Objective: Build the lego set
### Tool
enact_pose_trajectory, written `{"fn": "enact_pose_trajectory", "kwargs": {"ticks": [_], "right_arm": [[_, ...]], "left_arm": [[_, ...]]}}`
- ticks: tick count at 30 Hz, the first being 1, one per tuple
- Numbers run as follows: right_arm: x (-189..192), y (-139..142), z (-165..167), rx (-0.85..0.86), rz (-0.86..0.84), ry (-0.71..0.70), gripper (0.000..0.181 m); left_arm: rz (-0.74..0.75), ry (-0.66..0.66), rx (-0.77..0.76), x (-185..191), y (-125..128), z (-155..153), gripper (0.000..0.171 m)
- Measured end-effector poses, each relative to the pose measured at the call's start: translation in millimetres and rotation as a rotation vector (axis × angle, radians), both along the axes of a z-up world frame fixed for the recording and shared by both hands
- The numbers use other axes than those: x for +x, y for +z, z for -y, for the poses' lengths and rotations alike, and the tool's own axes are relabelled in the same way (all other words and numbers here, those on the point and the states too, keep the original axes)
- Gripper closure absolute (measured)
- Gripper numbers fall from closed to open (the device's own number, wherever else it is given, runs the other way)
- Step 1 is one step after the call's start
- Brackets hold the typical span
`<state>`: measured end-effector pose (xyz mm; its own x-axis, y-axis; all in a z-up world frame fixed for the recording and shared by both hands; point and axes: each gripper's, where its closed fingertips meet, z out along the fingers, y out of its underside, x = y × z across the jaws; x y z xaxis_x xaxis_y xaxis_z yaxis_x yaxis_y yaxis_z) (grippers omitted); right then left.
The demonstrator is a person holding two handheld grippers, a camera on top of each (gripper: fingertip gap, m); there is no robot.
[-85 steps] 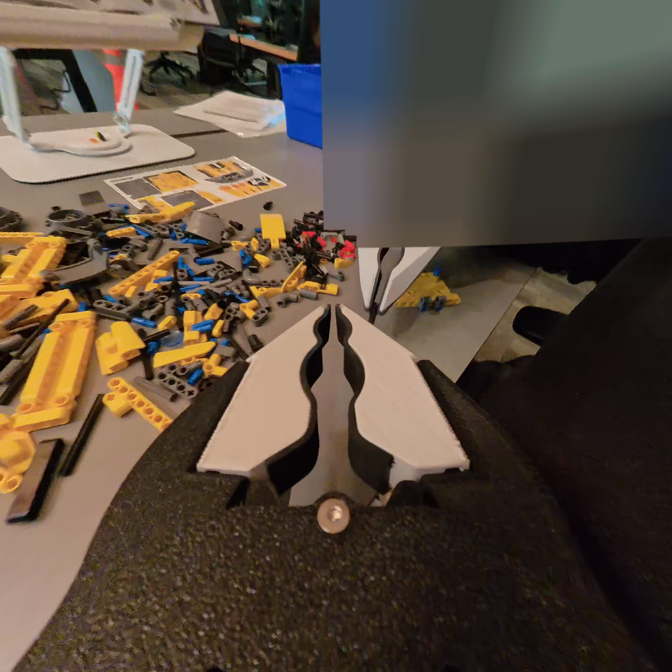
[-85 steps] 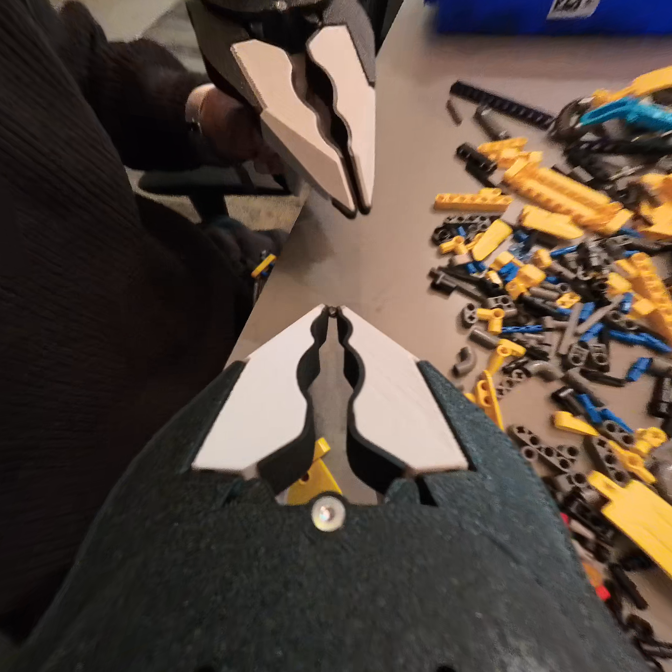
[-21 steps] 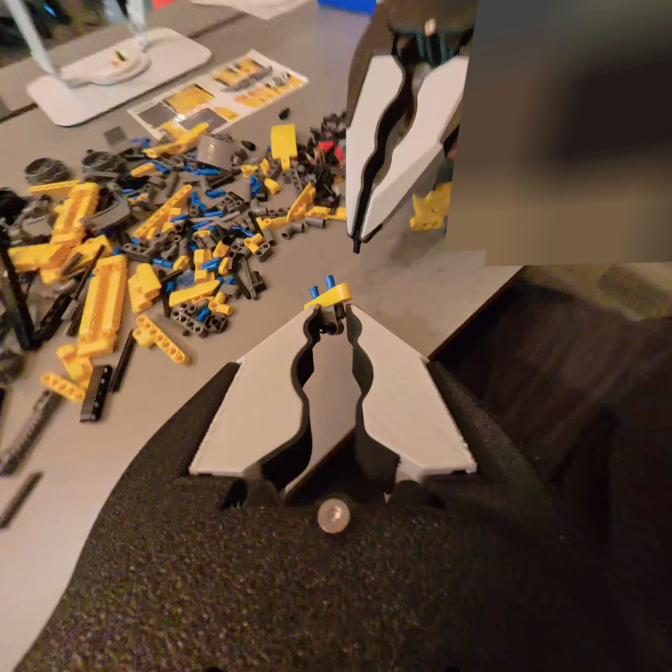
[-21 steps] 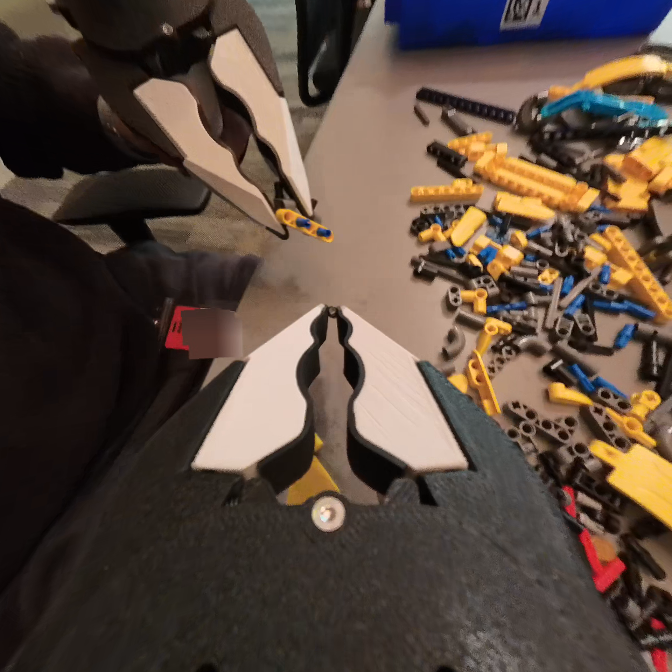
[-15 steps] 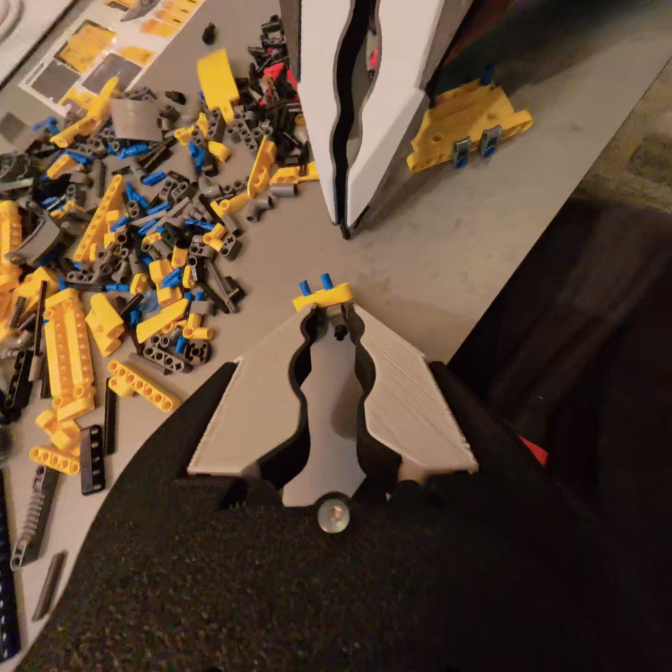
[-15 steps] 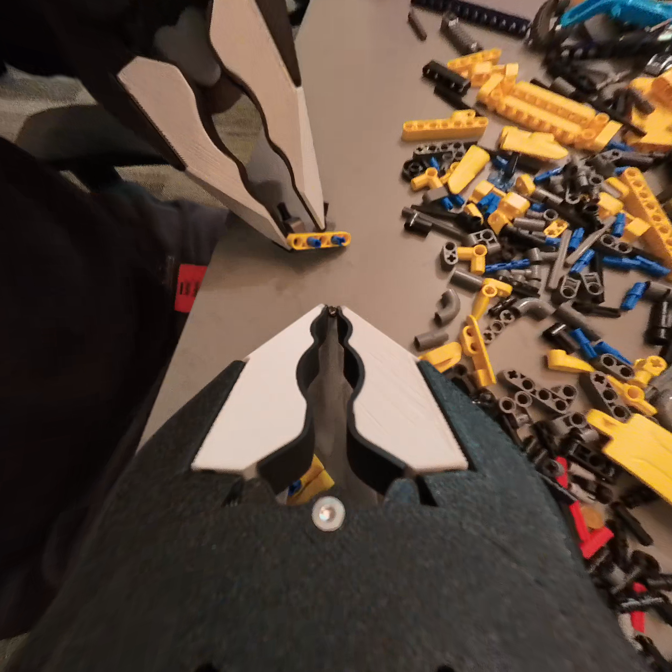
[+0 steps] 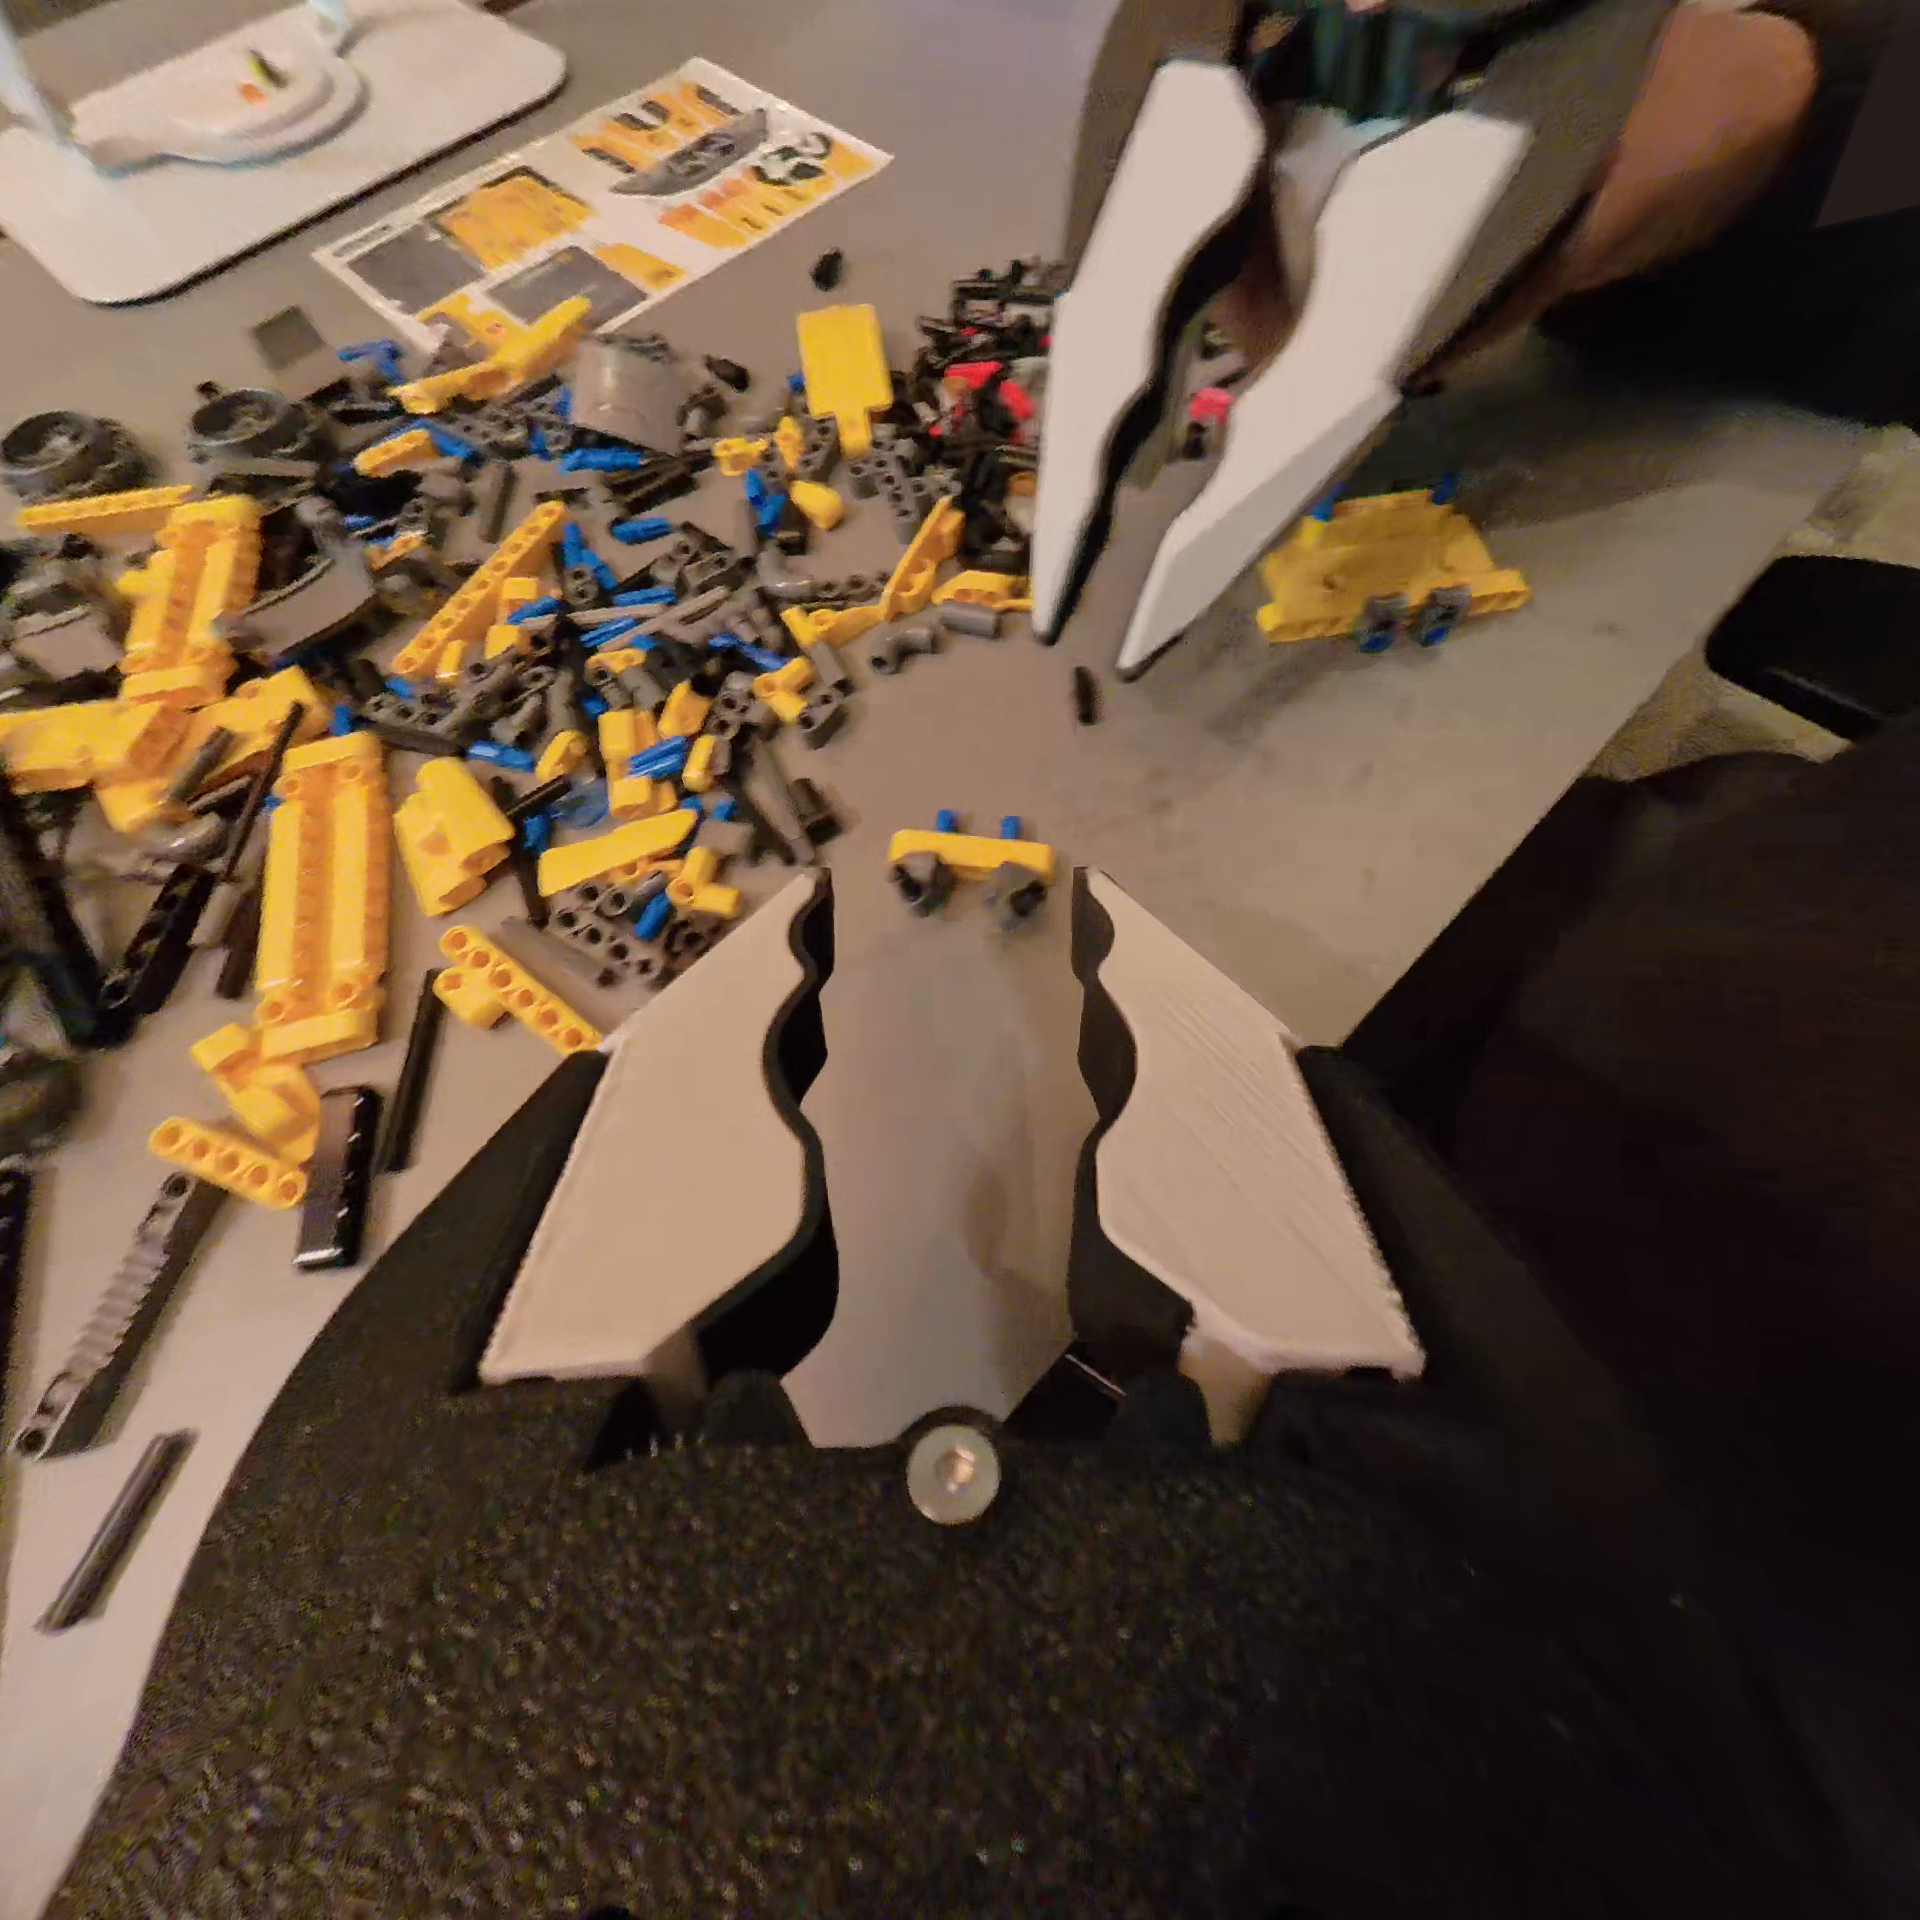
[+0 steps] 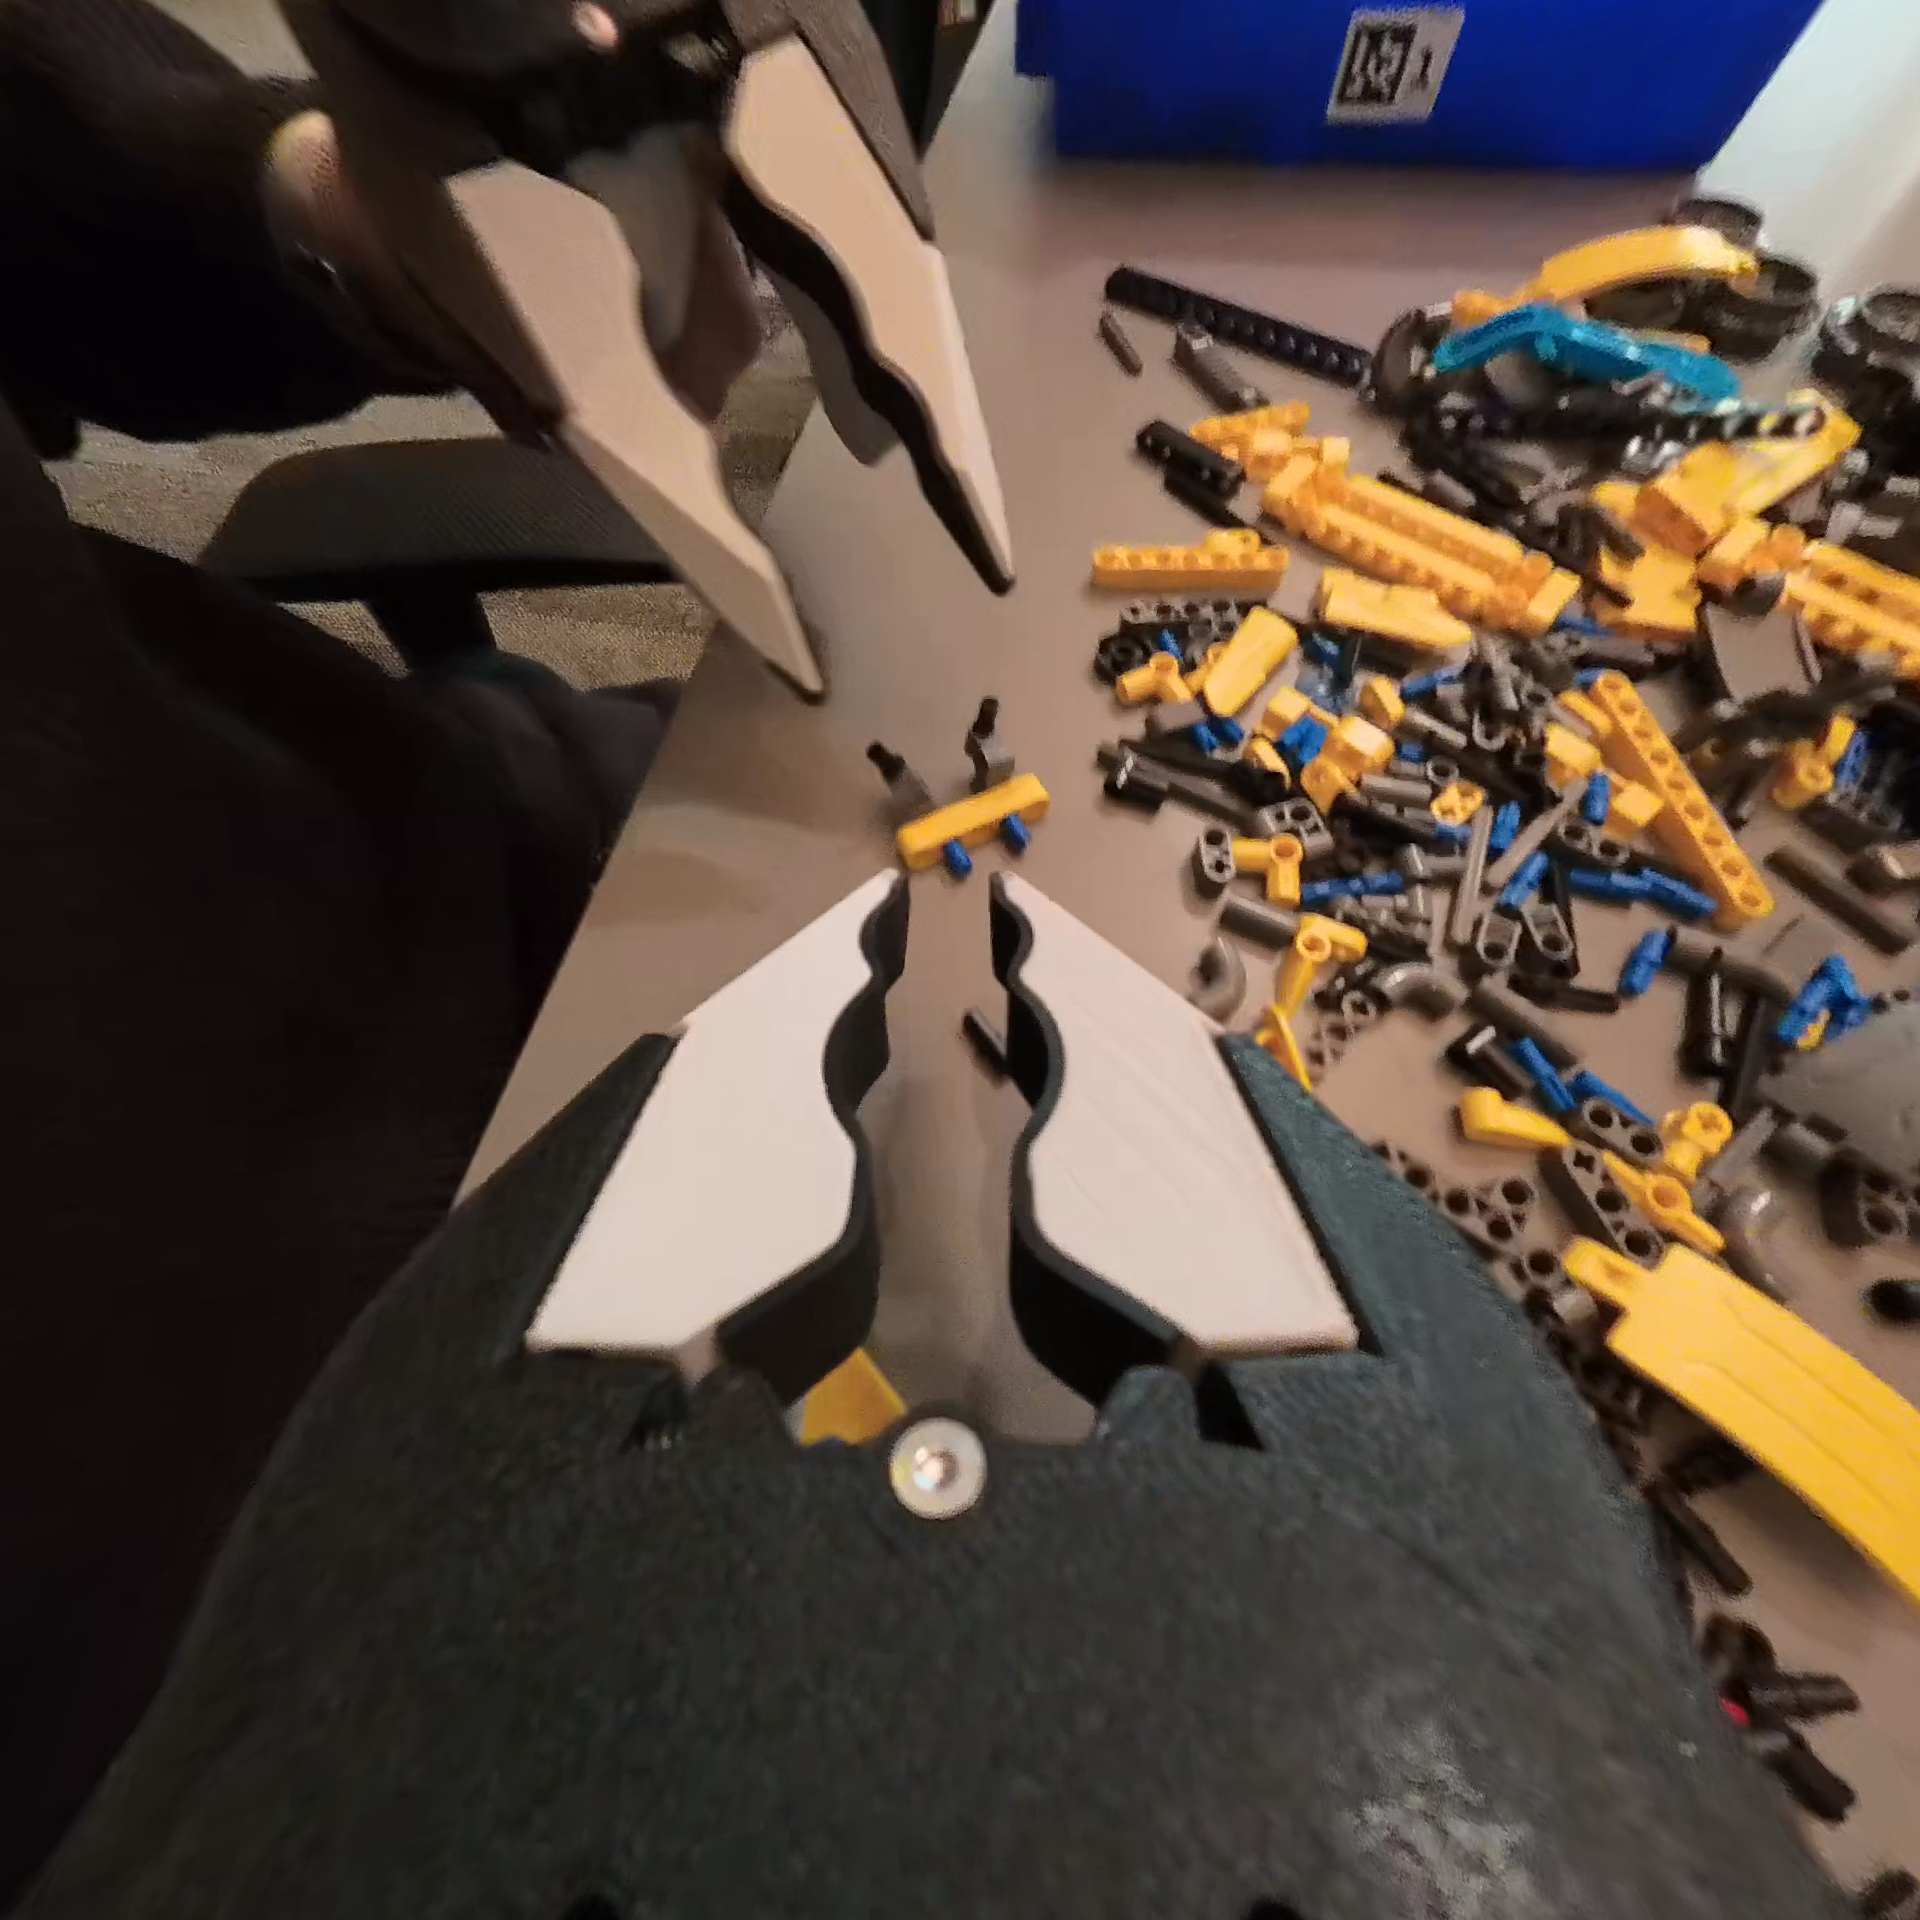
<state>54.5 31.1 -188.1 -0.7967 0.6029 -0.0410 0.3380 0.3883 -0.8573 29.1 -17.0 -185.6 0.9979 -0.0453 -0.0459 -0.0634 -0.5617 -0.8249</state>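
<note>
While both tools hang over the grey table (image 7: 1299,790), neither grips anything — the left gripper (image 7: 951,883), at lower centre of its own view, has its two fingers spread wide, and the right gripper (image 8: 945,881) shows a narrower but clear gap at its tips. Between them, lying free on the table, is one small yellow beam (image 7: 971,852) carrying two blue pins and two dark grey connectors; in the left view it sits just above the spread fingertips, in the right view just above that tool's tips, touching neither. One short black pin (image 7: 1086,694) lies alone near the right gripper's tips at upper centre of the left view. A second, larger yellow assembly (image 7: 1392,566) sits at right of centre in that view, close to the table edge. Left of centre spreads a heap of loose pieces (image 7: 520,644) — yellow, blue, grey and black, with a few red ones — too many to count. One printed sheet (image 7: 613,208) lies at upper centre, one white pad (image 7: 343,135) at upper left, and one blue bin (image 8: 1403,83) stands along the top of the right view.
</note>
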Motion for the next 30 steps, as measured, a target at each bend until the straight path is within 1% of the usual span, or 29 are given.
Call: {"fn": "enact_pose_trajectory", "kwargs": {"ticks": [2,3,5,7,9,10,14,20,21,22,23,24,25,30], "right_arm": [[-2,3,12,0.016,-0.022,0.020,0.166],[-3,1,20,0.040,-0.027,0.040,0.164],[-4,-5,34,0.111,-0.043,0.088,0.154],[-9,-12,41,0.200,-0.065,0.106,0.153],[-14,-15,42,0.267,-0.099,0.109,0.153],[-15,-16,43,0.287,-0.104,0.115,0.153],[-11,-22,46,0.300,-0.079,0.138,0.156],[-5,-26,45,0.307,-0.074,0.152,0.157],[-4,-26,46,0.315,-0.080,0.153,0.157],[-4,-27,46,0.327,-0.091,0.151,0.158],[-5,-27,46,0.342,-0.108,0.151,0.165],[-5,-26,45,0.357,-0.130,0.149,0.172],[-5,-26,44,0.371,-0.149,0.148,0.174],[-3,-26,45,0.395,-0.190,0.161,0.175]], "left_arm": [[0.018,0.041,0.006,-14,-3,0,0.136],[0.051,0.036,0.001,-16,-6,-2,0.137],[0.121,0.026,-0.003,-19,-9,-7,0.138],[0.195,-0.010,-0.017,-16,-11,-11,0.139],[0.238,-0.030,-0.047,-15,-14,-11,0.139],[0.243,-0.040,-0.057,-15,-16,-11,0.139],[0.209,-0.001,-0.082,-22,-24,-16,0.143],[0.198,-0.023,-0.093,-15,-24,-23,0.144],[0.209,-0.031,-0.095,-13,-24,-24,0.146],[0.226,-0.043,-0.097,-11,-24,-25,0.154],[0.241,-0.055,-0.103,-8,-24,-25,0.166],[0.249,-0.061,-0.115,-6,-26,-25,0.166],[0.259,-0.065,-0.119,-5,-26,-26,0.166],[0.281,-0.051,-0.166,-6,-33,-29,0.167]]}}
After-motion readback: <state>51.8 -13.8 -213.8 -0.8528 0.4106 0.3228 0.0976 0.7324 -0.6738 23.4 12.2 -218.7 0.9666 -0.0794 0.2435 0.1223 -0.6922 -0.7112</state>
